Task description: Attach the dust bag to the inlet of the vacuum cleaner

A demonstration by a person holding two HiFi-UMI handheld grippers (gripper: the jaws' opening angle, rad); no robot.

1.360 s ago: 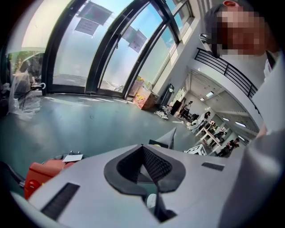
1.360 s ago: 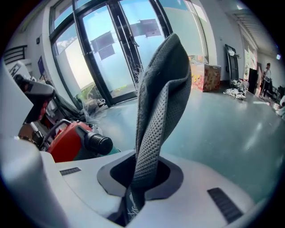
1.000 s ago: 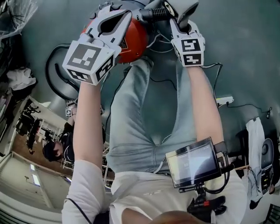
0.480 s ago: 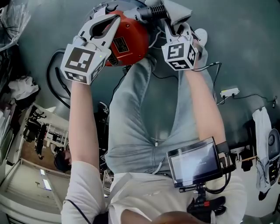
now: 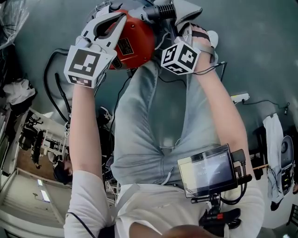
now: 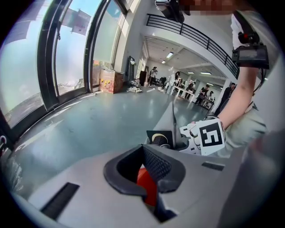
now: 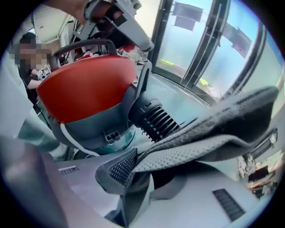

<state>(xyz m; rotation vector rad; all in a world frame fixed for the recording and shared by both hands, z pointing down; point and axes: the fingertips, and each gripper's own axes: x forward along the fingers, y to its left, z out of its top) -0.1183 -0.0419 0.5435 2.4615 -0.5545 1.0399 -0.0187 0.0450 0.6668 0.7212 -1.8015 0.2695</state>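
Pinching grey dust bag [image 7: 209, 129] in right gripper [image 7: 133, 173], fingers just easing apart, cloth held close by ribbed inlet [image 7: 153, 118] for fitting. Steadying red vacuum cleaner [image 7: 84, 84] with left gripper [image 6: 147, 180], fingers narrow on its shell.

At top centre, the red vacuum cleaner [image 5: 137, 39] lies on the floor past the person's legs. The left gripper [image 5: 114, 9] reaches over it from the upper left. The right gripper [image 5: 180, 24], its jaws just opening slightly, has the grey dust bag [image 5: 188, 8] between them, beside the black hose [image 5: 160, 12].
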